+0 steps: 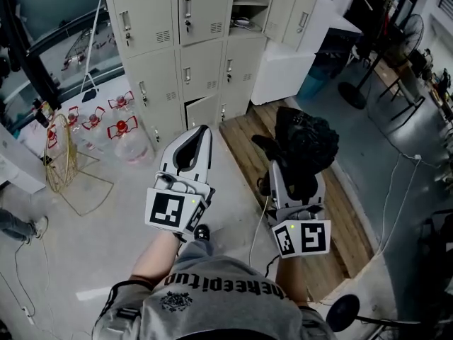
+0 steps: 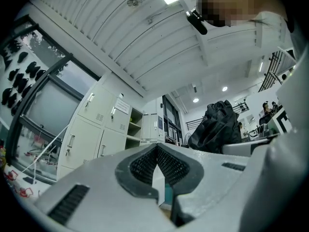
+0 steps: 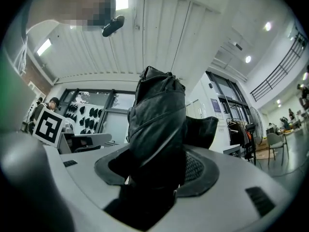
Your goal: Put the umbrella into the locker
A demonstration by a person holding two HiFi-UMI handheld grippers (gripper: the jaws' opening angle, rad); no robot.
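- Umbrella (image 1: 304,144): black, folded up in a loose bundle, clamped in the right gripper (image 1: 296,179). It is held in the air over the wooden platform (image 1: 244,144), not in any locker.
- Right gripper view: jaws closed onto the umbrella (image 3: 157,124). Fabric fills the gap between the pads and sticks out well past the tips.
- Left gripper (image 1: 203,132): jaws brought together at the tips with nothing between them; the left gripper view (image 2: 157,151) confirms this. It points toward the lockers and sits level with the right one, just to its left.
- Lockers (image 1: 191,55): beige bank straight ahead of the person, near both grippers. One bottom-row door (image 1: 202,110) is slightly ajar. An upper compartment (image 1: 248,6) stands open with something small on its shelf.
- Floor, left of the lockers: clear water jugs with red handles (image 1: 120,129), then a gold wire rack (image 1: 60,154).
- Pedestal fan (image 1: 410,30) at far right, well apart from all this.
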